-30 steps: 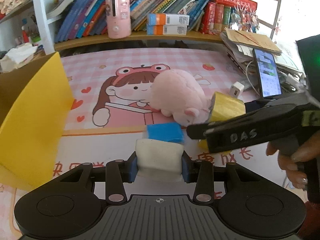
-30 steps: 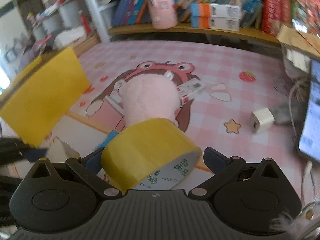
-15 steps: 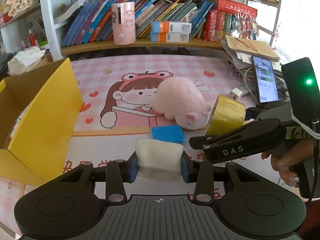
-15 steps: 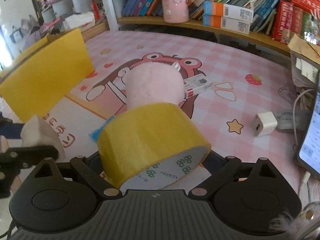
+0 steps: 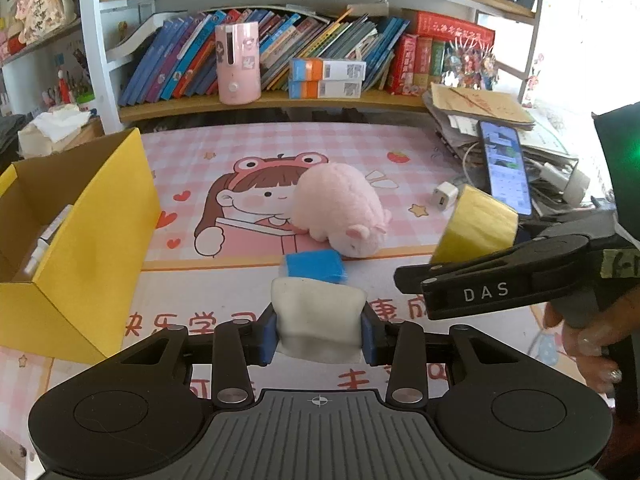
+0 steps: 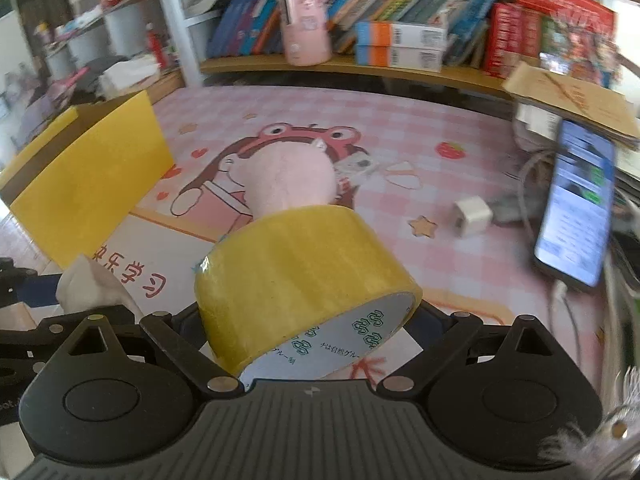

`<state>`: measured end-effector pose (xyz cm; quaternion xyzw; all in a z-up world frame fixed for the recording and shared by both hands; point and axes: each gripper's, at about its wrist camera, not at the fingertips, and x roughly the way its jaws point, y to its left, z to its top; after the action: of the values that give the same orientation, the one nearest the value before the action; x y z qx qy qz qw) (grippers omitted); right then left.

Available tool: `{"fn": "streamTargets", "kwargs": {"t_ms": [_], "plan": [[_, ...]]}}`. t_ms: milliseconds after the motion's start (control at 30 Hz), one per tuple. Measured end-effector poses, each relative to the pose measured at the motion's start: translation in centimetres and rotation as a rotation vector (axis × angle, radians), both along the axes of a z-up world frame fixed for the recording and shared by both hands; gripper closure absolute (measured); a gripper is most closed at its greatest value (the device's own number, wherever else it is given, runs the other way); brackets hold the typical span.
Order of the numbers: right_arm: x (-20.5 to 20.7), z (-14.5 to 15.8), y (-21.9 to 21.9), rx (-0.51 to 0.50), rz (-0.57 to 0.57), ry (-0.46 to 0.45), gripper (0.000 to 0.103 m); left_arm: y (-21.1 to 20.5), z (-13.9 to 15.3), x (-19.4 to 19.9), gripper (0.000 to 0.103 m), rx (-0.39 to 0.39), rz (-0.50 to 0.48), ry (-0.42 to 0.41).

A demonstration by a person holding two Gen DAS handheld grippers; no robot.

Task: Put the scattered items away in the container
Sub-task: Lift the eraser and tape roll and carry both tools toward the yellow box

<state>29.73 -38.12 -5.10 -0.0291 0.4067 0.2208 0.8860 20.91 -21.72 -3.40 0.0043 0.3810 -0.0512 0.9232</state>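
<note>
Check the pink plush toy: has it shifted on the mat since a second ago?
No. The pink plush toy still lies against the cartoon girl's shoulder printed on the mat, just behind the blue sponge; only the camera view changed.

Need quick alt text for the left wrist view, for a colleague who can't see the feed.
The left gripper, jaws closing, grips a white eraser-like block above a pink cartoon desk mat. To its right, the right gripper carries a yellow tape roll. An open yellow box stands left; a pink plush and a blue item lie ahead.
</note>
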Motion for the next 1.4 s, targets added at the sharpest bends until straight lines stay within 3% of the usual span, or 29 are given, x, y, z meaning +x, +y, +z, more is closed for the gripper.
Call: {"fn": "streamTargets", "kwargs": {"t_ms": [333,633,1100,1400], "plan": [[-4.7,1.2,0.2,-0.033,-0.107,-0.029,0.007,0.9,0.8,-2.2,0.067,-0.012,-0.063,-0.037],[-10.5,2.5,3.0,-0.049,-0.229,-0.075,0.007,3.6,1.8,-6.2,0.069,-0.016,-0.161,-0.100],[-19.9,3.3,10.8,-0.070,-0.308,-0.111,0.007,12.7,2.1,-13.7,0.070,-0.025,-0.178,-0.116],[-22.9,3.0,17.0,-0.061,-0.268,-0.094,0.007,18.7,1.9,-16.4,0.070,0.004,-0.135,-0.099]]}}
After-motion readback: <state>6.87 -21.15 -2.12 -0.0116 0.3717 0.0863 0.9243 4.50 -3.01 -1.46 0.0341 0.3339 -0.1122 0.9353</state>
